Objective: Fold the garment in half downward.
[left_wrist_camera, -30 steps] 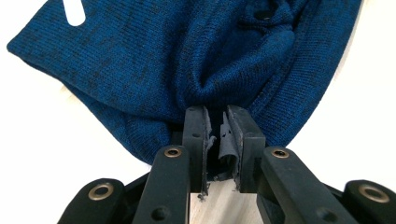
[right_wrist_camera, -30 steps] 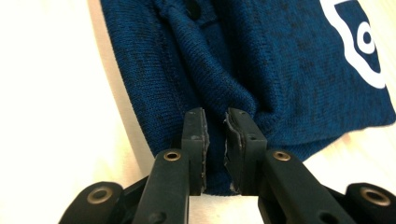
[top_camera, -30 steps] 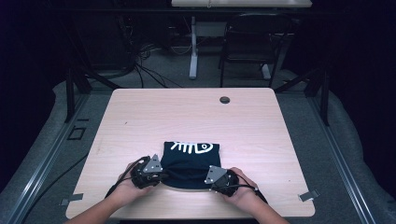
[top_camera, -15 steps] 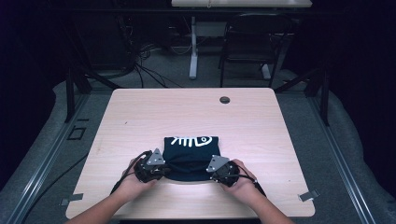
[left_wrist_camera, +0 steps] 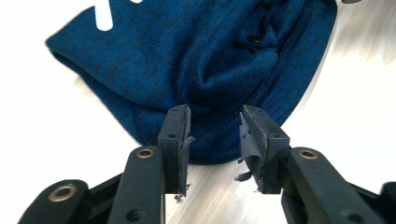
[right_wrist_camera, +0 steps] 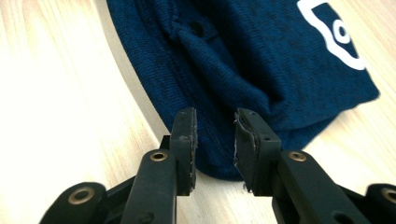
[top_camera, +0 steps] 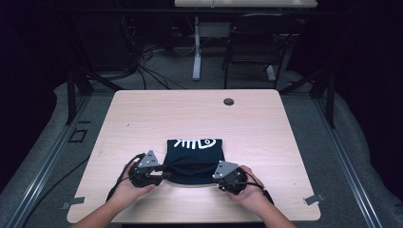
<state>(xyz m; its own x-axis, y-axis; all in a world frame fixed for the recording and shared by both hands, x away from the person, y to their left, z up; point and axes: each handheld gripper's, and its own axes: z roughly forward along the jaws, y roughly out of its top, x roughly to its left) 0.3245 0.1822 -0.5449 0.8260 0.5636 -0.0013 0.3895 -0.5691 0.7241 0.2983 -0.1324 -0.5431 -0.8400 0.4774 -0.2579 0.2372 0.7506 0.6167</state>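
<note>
Dark floor, cables and a chair frame lie beyond the pale wooden tabletop (top_camera: 142, 118). A round grommet (top_camera: 229, 101) sits near the far edge, at 12 o'clock from the work.

A folded navy garment (top_camera: 195, 159) with a white print lies flat on the near half of the tabletop, roughly centred. The left gripper (top_camera: 159, 175) rests at its 8 o'clock corner, and the right gripper (top_camera: 219, 176) at its 4 o'clock corner.

Jaw state:
- Left gripper (left_wrist_camera: 214, 140): jaws have just been opening. They stand apart on either side of the hem, and the pads do not press the cloth.
- Right gripper (right_wrist_camera: 215, 140): jaws have just been opening. The folded edge lies just past the tips, with a clear gap at each side.

Handling, as judged:
- The knit is light, soft and limp. It will sag and unfold if lifted by one point.
- It is not fragile. Friction against the wood is moderate, so the stack can be slid.
- Take hold at the two near corners, through all layers at the stitched hem, where the fabric is thickest.
- Close the jaws fully over the hem; a shallow bite is likely to catch the top layer alone and disturb the fold.
</note>
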